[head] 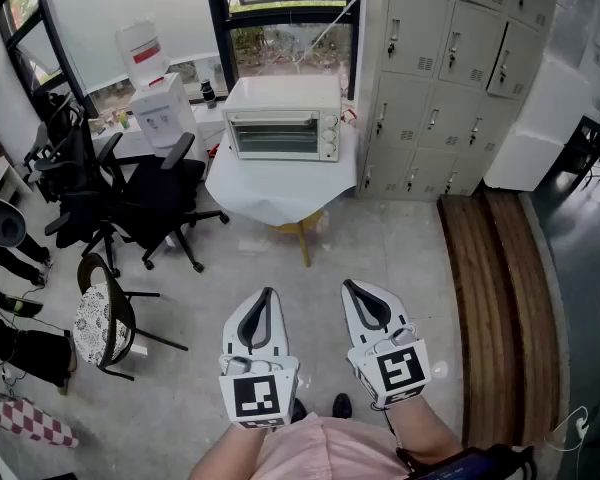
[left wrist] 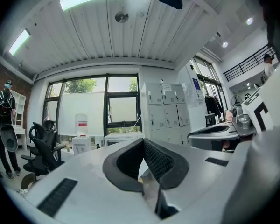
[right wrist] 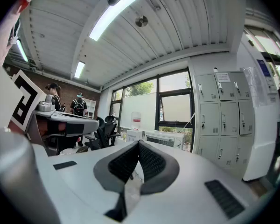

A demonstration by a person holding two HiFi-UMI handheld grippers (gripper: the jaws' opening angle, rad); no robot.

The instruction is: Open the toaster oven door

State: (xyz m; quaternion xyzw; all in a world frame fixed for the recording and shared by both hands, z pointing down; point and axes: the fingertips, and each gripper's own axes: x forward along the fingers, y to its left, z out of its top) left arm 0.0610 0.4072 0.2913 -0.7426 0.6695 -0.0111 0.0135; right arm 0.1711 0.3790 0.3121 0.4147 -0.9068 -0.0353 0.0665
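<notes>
A white toaster oven (head: 283,119) stands on a white-covered table (head: 280,188) well ahead of me, with its glass door closed. The same oven shows small and far off above the jaws in the left gripper view (left wrist: 122,137) and the right gripper view (right wrist: 164,138). My left gripper (head: 267,296) and right gripper (head: 350,287) are held low and close to my body, far from the oven. Both are shut, tips touching, with nothing between them.
Black office chairs (head: 130,193) crowd the left side, beside a water dispenser (head: 160,103). Grey lockers (head: 450,68) line the back right wall. A wooden bench (head: 495,308) runs along the right. Bare floor lies between me and the table.
</notes>
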